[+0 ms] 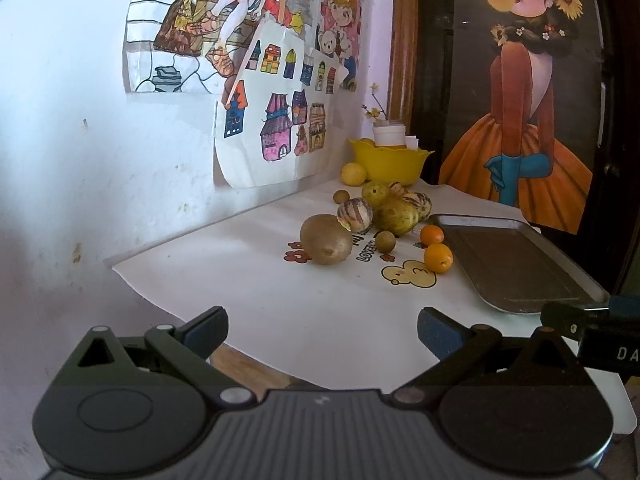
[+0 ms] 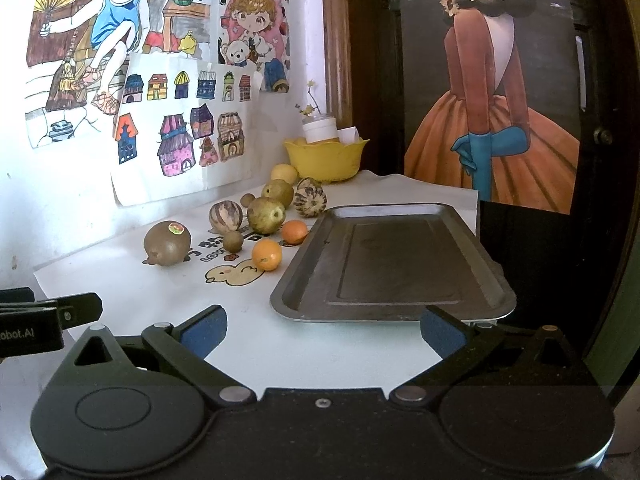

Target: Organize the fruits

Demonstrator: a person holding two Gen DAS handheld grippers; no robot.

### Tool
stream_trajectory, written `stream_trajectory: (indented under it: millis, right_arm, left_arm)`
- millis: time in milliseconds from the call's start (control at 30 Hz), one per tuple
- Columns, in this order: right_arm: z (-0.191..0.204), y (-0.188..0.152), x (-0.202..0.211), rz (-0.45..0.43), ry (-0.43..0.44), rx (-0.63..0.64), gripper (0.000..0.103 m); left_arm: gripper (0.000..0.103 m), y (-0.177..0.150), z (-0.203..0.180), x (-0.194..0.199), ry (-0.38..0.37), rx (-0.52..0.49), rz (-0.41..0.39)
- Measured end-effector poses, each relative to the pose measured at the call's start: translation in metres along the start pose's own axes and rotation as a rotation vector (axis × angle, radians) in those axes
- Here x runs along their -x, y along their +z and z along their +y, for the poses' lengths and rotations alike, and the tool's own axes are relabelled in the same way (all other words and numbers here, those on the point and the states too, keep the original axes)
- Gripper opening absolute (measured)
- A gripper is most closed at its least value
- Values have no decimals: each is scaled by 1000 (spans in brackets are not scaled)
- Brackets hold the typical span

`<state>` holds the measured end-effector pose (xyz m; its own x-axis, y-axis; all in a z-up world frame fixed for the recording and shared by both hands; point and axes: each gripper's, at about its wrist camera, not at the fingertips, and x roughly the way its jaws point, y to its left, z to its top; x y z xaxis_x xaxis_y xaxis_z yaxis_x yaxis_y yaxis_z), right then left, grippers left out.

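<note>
White paper printed with a yellow cartoon duck [image 2: 234, 274] covers the counter [image 2: 256, 328], and the fruits lie loose on it in a cluster to the left of a dark rectangular metal tray [image 2: 392, 260], which holds nothing. Nearest the cameras is a large brown round fruit with a small sticker [image 2: 167, 243]; just right of it sits a small brown round fruit [image 2: 233, 241], and a second small brown one [image 2: 247, 199] lies farther back. Two small orange citrus fruits [image 2: 267, 255] rest just beside the tray's left rim, one behind the other. Behind them are two cream-and-purple striped melons [image 2: 226, 214], one near the brown fruit and another by the tray's far corner, with two speckled green-yellow round fruits [image 2: 265, 215] between them. A pale yellow round fruit [image 2: 284, 173] lies against a yellow plastic bowl with a scalloped rim [image 2: 326, 158] at the back, which holds a white jar [image 2: 319, 128]. Coloured children's drawings [image 2: 176, 120] hang on the white wall, and a poster of a figure in an orange dress [image 2: 492, 112] stands to the right. The left gripper [image 1: 322, 332] hovers over the near edge of the paper with its blue-padded fingers [image 1: 206, 330] spread wide and empty. The right gripper [image 2: 324, 330] hangs just in front of the tray's near rim, its fingers [image 2: 442, 334] likewise spread wide, holding nothing.
</note>
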<state>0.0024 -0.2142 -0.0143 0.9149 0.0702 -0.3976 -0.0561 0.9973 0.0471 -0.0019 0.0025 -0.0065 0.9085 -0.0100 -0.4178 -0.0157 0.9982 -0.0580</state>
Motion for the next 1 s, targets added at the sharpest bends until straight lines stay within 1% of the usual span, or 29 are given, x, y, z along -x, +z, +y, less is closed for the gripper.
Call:
stream_trajectory:
  millis: [733, 900, 1000]
  right_arm:
    - [2, -1, 2, -8, 3, 4, 102]
    - [3, -2, 1, -10, 12, 5, 102]
    - [1, -1, 0, -20, -7, -4, 102]
  left_arm:
    - [102, 3, 5, -4, -6, 21, 23]
    - [102, 3, 6, -6, -31, 49, 42]
    - [102, 4, 6, -10, -33, 53, 54]
